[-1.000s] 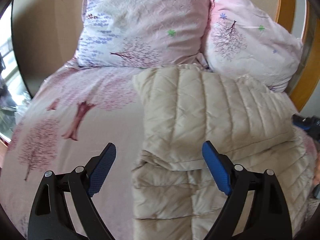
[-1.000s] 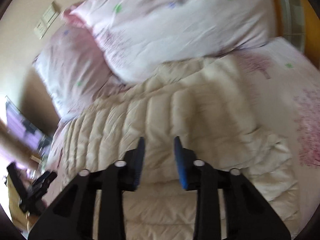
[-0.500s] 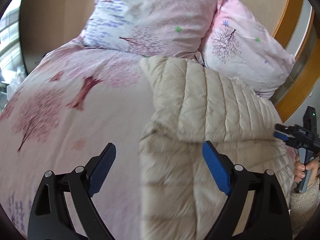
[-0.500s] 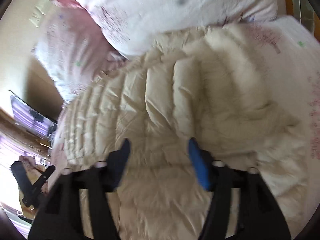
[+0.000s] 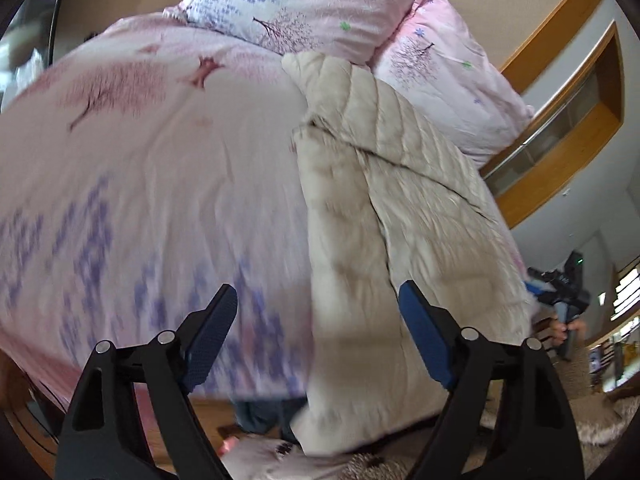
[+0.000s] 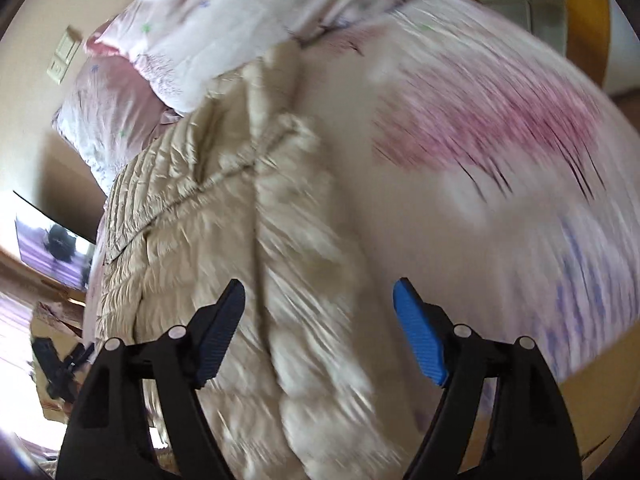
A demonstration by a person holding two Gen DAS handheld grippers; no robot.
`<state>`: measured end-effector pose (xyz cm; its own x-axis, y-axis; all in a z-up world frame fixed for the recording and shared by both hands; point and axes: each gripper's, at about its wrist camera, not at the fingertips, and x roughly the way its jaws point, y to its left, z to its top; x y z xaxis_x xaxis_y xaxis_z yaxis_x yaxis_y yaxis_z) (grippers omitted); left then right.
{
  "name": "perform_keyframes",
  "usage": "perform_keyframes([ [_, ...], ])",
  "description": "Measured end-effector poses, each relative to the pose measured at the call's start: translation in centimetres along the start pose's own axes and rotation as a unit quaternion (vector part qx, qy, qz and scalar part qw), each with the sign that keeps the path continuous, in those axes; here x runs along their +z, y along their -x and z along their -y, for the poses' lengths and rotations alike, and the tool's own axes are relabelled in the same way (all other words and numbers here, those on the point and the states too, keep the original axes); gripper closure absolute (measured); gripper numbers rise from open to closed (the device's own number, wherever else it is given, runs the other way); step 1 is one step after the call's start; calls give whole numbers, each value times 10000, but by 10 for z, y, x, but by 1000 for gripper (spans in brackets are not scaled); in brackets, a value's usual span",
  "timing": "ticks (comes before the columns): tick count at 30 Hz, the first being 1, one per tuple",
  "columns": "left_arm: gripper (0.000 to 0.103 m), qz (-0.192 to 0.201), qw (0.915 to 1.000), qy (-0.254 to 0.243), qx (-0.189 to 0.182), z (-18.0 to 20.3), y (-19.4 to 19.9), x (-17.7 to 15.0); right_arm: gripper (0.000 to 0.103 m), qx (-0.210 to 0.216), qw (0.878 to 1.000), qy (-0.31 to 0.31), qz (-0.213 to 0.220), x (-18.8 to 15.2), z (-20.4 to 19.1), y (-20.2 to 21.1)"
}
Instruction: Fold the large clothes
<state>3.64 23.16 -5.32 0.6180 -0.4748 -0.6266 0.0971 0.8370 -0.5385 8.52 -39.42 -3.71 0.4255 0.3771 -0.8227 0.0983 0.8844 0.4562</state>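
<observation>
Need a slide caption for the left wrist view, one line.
Left hand-held gripper open above the bed's near edge, folded beige quilted coat lying ahead, two floral pillows behind.

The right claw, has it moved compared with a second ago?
Yes. The right claw has pulled back from the pillows toward the foot end of the beige quilted coat, its jaws having just been opening, nothing between them.

The jacket [image 5: 404, 216] lies lengthwise on the bed [image 5: 160, 184], along the right side in the left wrist view, its near end hanging over the bed's front edge. 2 pillows [image 5: 320, 4] sit behind it at the head of the bed, touching its far end. Open bed surface stretches to its left.
</observation>
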Motion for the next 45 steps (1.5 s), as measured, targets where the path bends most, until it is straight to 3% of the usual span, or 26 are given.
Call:
perform_keyframes([
  [5, 22, -46, 9999, -10, -148, 4, 5, -26, 37, 200, 9997, -135, -54, -24, 22, 7],
  [9, 25, -50, 9991, 38, -417, 8, 6, -40, 44, 761, 9967, -177, -236, -39, 26, 8],
  [12, 28, -223, 9975, 94, -668, 10, 2, -53, 44, 1092, 9933, -153, -356, -50, 25, 9],
  [14, 28, -327, 9974, 48, -636, 12, -2, -63, 44, 1237, 9913, -122, -426, -57, 24, 9],
  [17, 28, -353, 9970, 124, -681, 9, -9, -70, 44, 1264, 9910, -92, -432, -63, 24, 13],
  [21, 28, -353, 9953, 319, -845, 1, -19, -66, 35, 1043, 9925, 62, -640, -73, 18, 15],
  [28, 28, -441, 9936, 293, -995, 5, -31, -63, 33, 1328, 9881, 33, -779, -77, 17, -2],
  [29, 32, -457, 9935, 286, -998, 6, -32, -64, 39, 1362, 9875, 18, -788, -78, 17, -5],
  [32, 47, -522, 9929, 318, -1026, 6, -35, -66, 72, 1469, 9852, 81, -879, -82, 17, -8],
  [34, 59, -585, 9919, 341, -1072, 5, -34, -68, 83, 1553, 9836, 167, -902, -85, 14, -4],
  [38, 86, -606, 9909, 297, -1164, 6, -25, -71, 90, 1693, 9820, 398, -736, -87, 2, 11],
  [41, 92, -444, 9902, 243, -1300, 10, -12, -67, 92, 1883, 9794, 610, -395, -83, -13, 28],
  [45, 93, 26, 9888, 199, -1479, 16, 11, -54, 93, 2250, 9682, 1031, 375, -77, -36, 61],
])
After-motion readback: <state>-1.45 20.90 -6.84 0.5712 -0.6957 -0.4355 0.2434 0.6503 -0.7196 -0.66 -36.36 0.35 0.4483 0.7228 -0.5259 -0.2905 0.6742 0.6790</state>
